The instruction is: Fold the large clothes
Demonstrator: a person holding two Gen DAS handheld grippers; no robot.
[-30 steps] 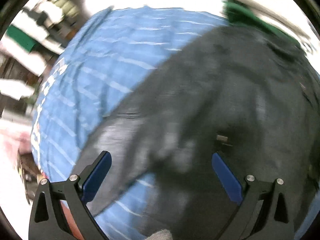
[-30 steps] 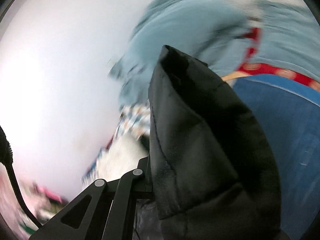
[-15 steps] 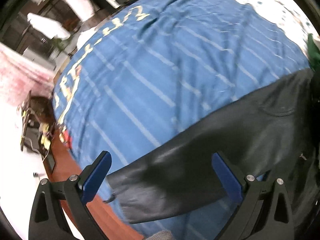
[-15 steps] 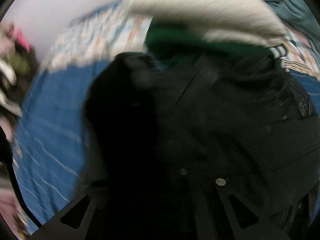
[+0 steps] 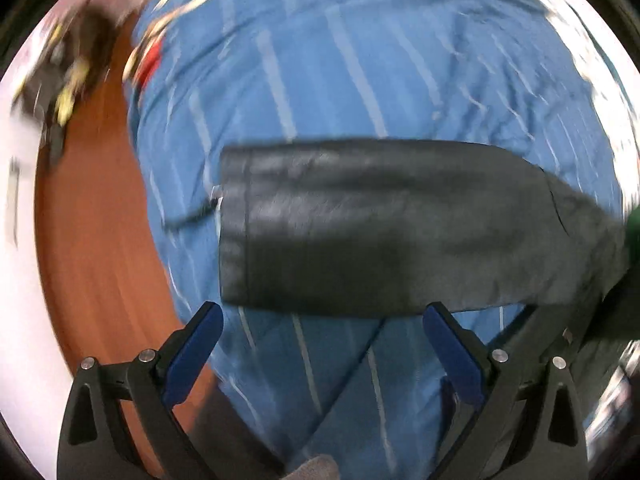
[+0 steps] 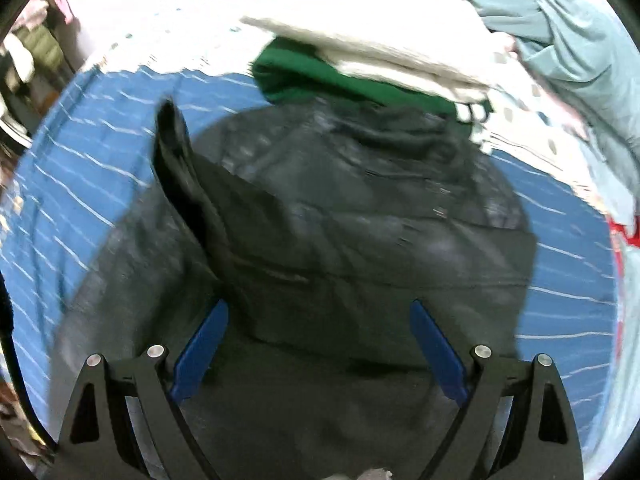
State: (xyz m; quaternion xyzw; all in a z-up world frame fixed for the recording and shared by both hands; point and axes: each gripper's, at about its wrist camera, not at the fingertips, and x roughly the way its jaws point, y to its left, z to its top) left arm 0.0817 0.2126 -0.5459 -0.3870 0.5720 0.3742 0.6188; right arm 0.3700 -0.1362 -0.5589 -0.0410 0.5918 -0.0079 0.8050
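Jaws spread wide on both sides, nothing between the blue pads of either. On the left: left gripper (image 5: 322, 322) hanging over the blue striped bedcover (image 5: 360, 80), tilted down at it, pads clear of all cloth. To the far left in that view, a reddish-brown floor (image 5: 92, 220) past the bedcover's edge, with a blurred dark clutter (image 5: 68, 60) further up. Straight ahead of the open fingertips, a black sleeve (image 5: 380, 224) lying flat and crosswise on the bedcover, cuff end to the left, running rightward into the bulk of the garment at the frame's edge; near hem of the sleeve just beyond the fingertips, not touching as far as can be told. On the right: right gripper (image 6: 320, 320) poised above the black jacket (image 6: 380, 220), looking down on its body, pads apart with dark fabric below them; contact with the cloth not discernible through the blur. Left of centre in that view, a fold of the jacket (image 6: 176, 152) standing up in a ridge. Beyond the jacket's far edge, a green garment (image 6: 312, 76) touching it, with a cream-white folded piece (image 6: 380, 44) lying on top. Far right, a pale teal garment (image 6: 560, 40) heaped on the bedding.
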